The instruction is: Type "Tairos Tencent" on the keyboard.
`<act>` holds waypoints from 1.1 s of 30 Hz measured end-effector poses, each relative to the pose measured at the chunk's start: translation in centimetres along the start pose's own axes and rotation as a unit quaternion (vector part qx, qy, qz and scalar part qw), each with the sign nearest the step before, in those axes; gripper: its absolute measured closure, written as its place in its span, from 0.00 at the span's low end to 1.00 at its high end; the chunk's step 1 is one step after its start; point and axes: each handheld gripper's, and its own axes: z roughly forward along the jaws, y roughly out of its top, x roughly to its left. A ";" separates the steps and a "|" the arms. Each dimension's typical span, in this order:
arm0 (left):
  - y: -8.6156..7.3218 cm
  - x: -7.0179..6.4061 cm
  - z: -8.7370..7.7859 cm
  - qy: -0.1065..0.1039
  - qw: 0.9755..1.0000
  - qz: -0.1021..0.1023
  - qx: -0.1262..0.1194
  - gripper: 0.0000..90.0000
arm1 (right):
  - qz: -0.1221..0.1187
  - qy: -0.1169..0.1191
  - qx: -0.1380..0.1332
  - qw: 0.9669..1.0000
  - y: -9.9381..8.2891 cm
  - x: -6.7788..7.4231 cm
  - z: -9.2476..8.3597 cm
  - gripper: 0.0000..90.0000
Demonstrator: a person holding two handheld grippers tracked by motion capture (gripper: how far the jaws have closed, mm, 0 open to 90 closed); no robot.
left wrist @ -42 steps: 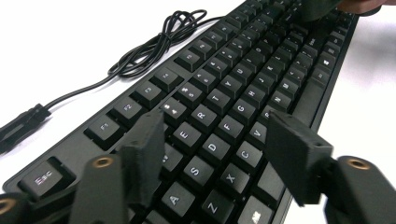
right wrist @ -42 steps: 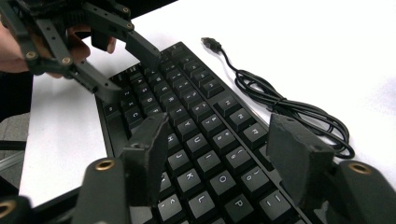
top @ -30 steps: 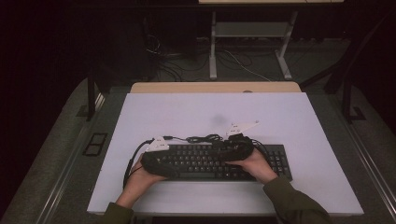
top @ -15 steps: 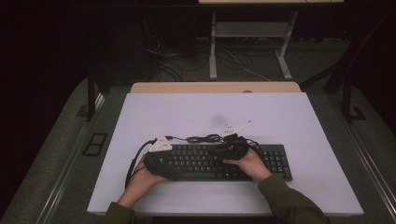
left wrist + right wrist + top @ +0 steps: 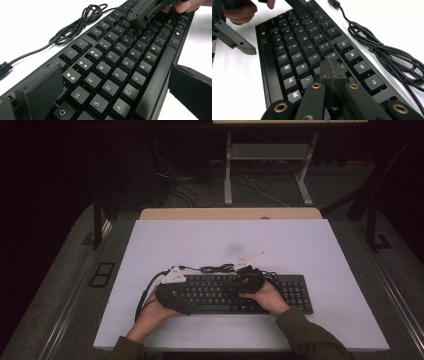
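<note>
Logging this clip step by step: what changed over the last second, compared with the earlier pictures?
The right tongs have just closed, jaws pressed together with nothing between them, tip over the keys of the keyboard. The left tongs have opened wide, jaws either side of the keyboard's left end, gripping nothing. The keyboard, its coiled cable and both hands kept their places.

keyboard (image 5: 120,72): black plastic, matt keycaps, white printed legends | cable (image 5: 387,55): black, smooth, slightly glossy sheath | table (image 5: 300,250): white, matt, smooth top | left gripper (image 5: 117,95): matt black pads, faintly grainy | right gripper (image 5: 332,68): matt black plastic, brass-coloured rivets
</note>
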 end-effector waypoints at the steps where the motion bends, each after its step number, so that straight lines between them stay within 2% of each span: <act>1: 0.0 0.0 0.0 0.000 1.000 0.000 0.000 0.00 | 0.000 -0.001 0.002 1.000 0.0 0.0 0.1 0.99; 12: 0.0 0.0 0.0 0.000 1.000 0.003 0.000 0.00 | -0.004 -0.006 0.014 1.000 -0.2 0.1 0.4 0.99; 33: -0.1 0.1 0.0 -0.001 1.000 0.004 0.001 0.00 | -0.006 -0.008 0.019 1.000 -0.3 0.1 0.6 0.99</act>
